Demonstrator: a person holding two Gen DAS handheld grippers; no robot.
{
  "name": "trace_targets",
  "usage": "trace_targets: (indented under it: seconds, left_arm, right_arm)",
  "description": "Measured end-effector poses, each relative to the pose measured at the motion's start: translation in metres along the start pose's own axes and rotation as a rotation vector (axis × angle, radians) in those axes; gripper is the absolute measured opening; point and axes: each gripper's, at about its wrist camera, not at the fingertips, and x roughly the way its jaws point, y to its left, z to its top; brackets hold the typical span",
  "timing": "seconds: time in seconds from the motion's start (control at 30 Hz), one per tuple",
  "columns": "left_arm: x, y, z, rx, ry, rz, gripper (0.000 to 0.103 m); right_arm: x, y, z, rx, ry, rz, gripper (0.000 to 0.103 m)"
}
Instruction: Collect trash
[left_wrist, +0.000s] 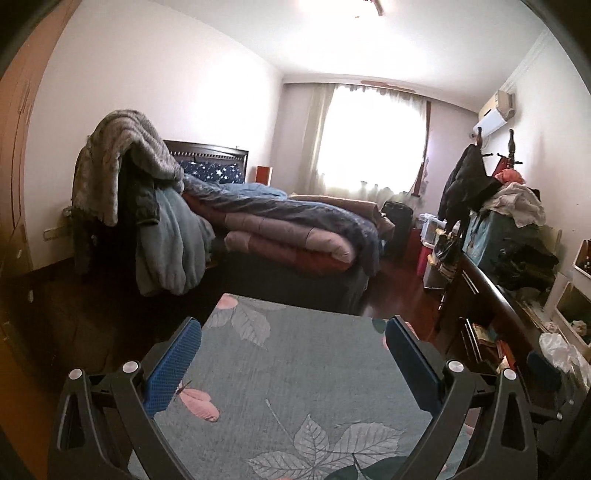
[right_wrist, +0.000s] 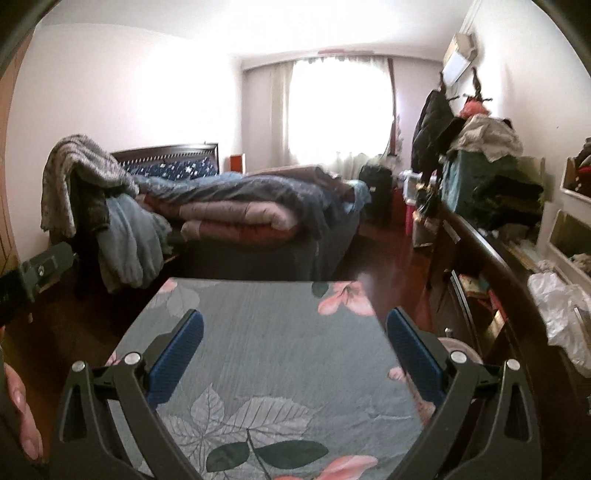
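We can read no text, label, brand or number in either view. The air conditioner (left_wrist: 493, 120) on the wall at two o'clock shows no lettering that we can make out, and the boxes (right_wrist: 417, 192) on the floor at about three o'clock may carry print, but it is too small and blurred to tell.

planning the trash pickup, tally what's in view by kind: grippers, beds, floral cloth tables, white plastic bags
grippers: 2, left gripper and right gripper, both open
bed: 1
floral cloth table: 1
white plastic bag: 1
total: 5
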Motion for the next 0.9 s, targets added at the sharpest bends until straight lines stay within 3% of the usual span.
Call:
trace_targets:
  seconds: [0.33, 0.9]
  left_arm:
    - [-0.014, -0.001, 0.010, -0.003, -0.035, -0.015, 0.099]
    - [-0.026, -0.002, 0.018, -0.009, -0.055, -0.036, 0.099]
  right_arm:
    - [-0.027, 0.001, 0.021, -0.006, -0.085, -0.030, 0.100]
    - [-0.040, -0.003, 0.032, 0.002, -0.115, -0.037, 0.100]
